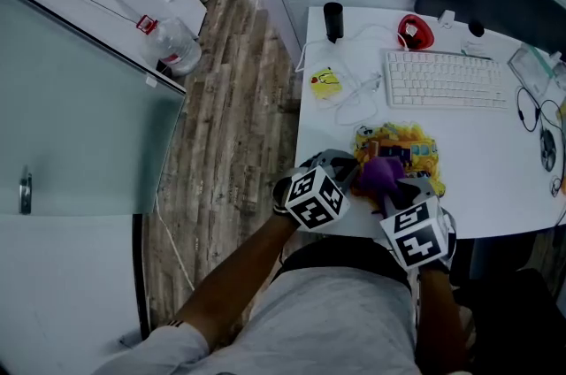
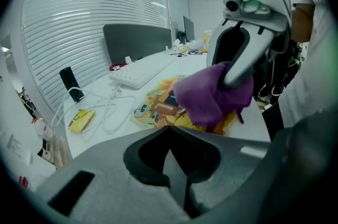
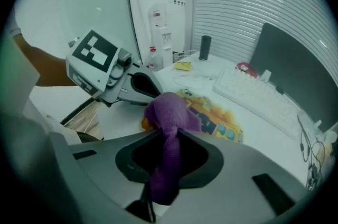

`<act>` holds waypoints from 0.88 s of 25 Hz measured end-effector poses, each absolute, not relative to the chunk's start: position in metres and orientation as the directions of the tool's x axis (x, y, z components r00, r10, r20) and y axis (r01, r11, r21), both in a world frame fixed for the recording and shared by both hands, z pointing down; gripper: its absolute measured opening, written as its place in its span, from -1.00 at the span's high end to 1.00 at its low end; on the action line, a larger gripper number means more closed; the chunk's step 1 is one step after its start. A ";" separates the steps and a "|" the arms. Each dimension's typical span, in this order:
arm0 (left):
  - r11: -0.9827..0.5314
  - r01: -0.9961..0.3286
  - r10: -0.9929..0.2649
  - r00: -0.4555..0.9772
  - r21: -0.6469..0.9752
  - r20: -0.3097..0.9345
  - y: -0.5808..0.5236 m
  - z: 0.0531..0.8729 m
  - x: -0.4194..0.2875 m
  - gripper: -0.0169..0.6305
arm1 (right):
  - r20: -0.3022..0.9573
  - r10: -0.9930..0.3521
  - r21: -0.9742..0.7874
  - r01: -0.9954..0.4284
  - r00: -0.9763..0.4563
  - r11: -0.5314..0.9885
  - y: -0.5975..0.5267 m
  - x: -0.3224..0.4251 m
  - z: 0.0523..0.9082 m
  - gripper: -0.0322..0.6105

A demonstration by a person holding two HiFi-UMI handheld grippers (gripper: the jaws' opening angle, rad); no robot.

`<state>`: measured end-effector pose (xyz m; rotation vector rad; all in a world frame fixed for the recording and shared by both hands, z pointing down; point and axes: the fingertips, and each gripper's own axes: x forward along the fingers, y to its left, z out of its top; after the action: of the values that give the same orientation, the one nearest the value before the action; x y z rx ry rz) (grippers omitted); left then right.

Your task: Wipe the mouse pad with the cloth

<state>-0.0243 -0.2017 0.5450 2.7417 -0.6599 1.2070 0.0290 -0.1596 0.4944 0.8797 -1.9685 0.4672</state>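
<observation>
Looking down from the head view: wood-plank floor (image 1: 230, 99) on the left, white desk (image 1: 495, 187) on the right, the person standing at its near edge. White keyboard (image 1: 447, 80) lies toward the far side of the desk. Nearer the person, the mouse pad (image 1: 402, 148), yellow with a bright cartoon print, lies flat between the keyboard and the desk's near edge. Both grippers are low over the pad's near side, close together, marker cubes facing up. Right gripper (image 3: 165, 138): jaws closed on the purple cloth (image 3: 168, 117), a strip of which runs down between them while the rest bunches out in front. That bunch sits over the near part of the mouse pad; whether it presses on the surface cannot be told. Left gripper (image 2: 170, 136): jaws brought together with nothing between them, pointing across the pad's near-left corner toward the cloth and just beside the other gripper. Smaller items, all well apart from the pad: a black cylinder (image 1: 332, 21) upright at the desk's far-left corner, a red object (image 1: 414, 32) beyond the keyboard, a small yellow packet (image 1: 325, 83) near the left edge, and a loose white cable (image 1: 358, 99) looping between the packet and the keyboard.
</observation>
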 end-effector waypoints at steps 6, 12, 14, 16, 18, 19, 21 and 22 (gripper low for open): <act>-0.909 -0.404 -0.350 0.603 -0.104 0.717 -0.201 0.545 -0.024 0.90 | 0.882 -0.329 0.020 -0.671 -0.337 0.741 -0.149 0.005 0.518 0.70; -0.911 -0.399 -0.345 0.607 -0.100 0.716 -0.201 0.545 -0.024 0.90 | 0.889 -0.339 0.034 -0.695 -0.308 0.719 -0.150 0.024 0.519 0.69; -0.912 -0.398 -0.344 0.607 -0.101 0.716 -0.201 0.544 -0.024 0.90 | 0.891 -0.347 0.042 -0.709 -0.291 0.704 -0.150 0.038 0.519 0.69; -0.911 -0.399 -0.345 0.607 -0.101 0.716 -0.201 0.544 -0.025 0.90 | 0.894 -0.354 0.047 -0.729 -0.274 0.683 -0.150 0.052 0.520 0.69; -0.910 -0.401 -0.347 0.606 -0.103 0.715 -0.201 0.544 -0.025 0.90 | 0.897 -0.360 0.045 -0.757 -0.257 0.652 -0.150 0.068 0.521 0.69; -0.910 -0.401 -0.348 0.606 -0.103 0.715 -0.201 0.544 -0.025 0.90 | 0.897 -0.364 0.043 -0.771 -0.249 0.635 -0.149 0.075 0.521 0.69; -0.911 -0.400 -0.347 0.605 -0.103 0.716 -0.201 0.545 -0.025 0.90 | 0.898 -0.372 0.044 -0.793 -0.235 0.608 -0.149 0.090 0.522 0.69; -0.911 -0.400 -0.346 0.605 -0.103 0.717 -0.201 0.545 -0.025 0.90 | 0.898 -0.376 0.047 -0.802 -0.227 0.596 -0.149 0.097 0.522 0.69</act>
<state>-0.0246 -0.2008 0.5446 2.7530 -0.6409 1.2074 0.0971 -0.1491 0.5223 0.9547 -1.8312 0.5377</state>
